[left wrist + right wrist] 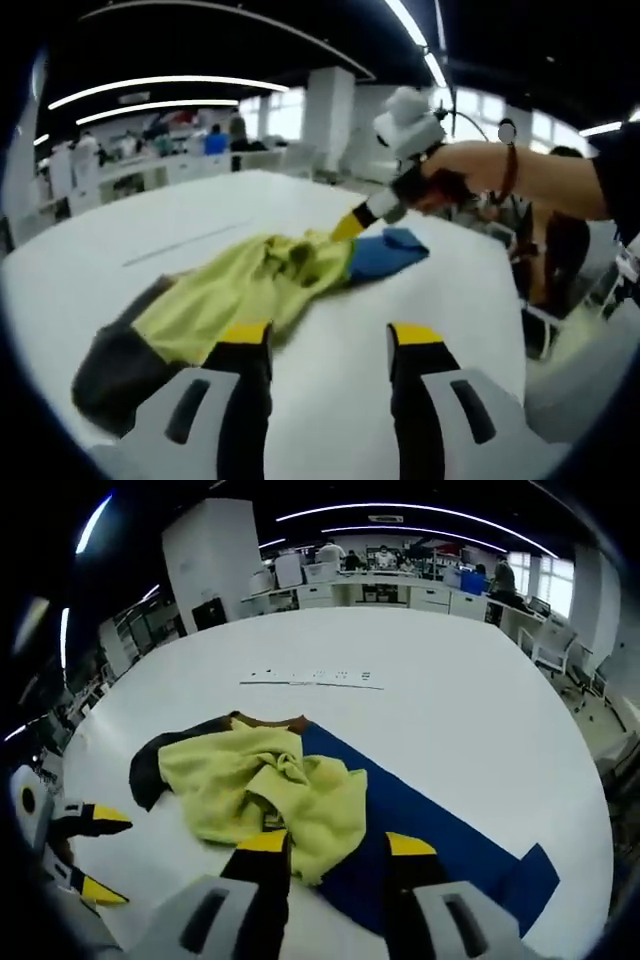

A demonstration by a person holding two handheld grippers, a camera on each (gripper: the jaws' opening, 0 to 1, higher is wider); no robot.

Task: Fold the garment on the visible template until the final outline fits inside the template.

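Observation:
A crumpled garment lies on the white table [400, 300]: a yellow-green body [250, 285], a dark grey end [110, 370] and a blue section [385, 252]. In the right gripper view the yellow cloth [270, 780] is bunched over the long flat blue section [440, 830], with a dark part [150, 765] at the left. My left gripper [330, 340] is open just short of the garment, nothing between its jaws. My right gripper [337, 845] stands open with yellow cloth lying between its jaws. From the left gripper view, the right gripper [348, 228] touches the garment's far side.
A thin marked line [310, 677] crosses the table beyond the garment, also seen as a faint line [185, 243]. The left gripper [100, 855] shows at the table's left edge. Benches and people [380, 565] stand far behind. A person's arm [530, 180] holds the right gripper.

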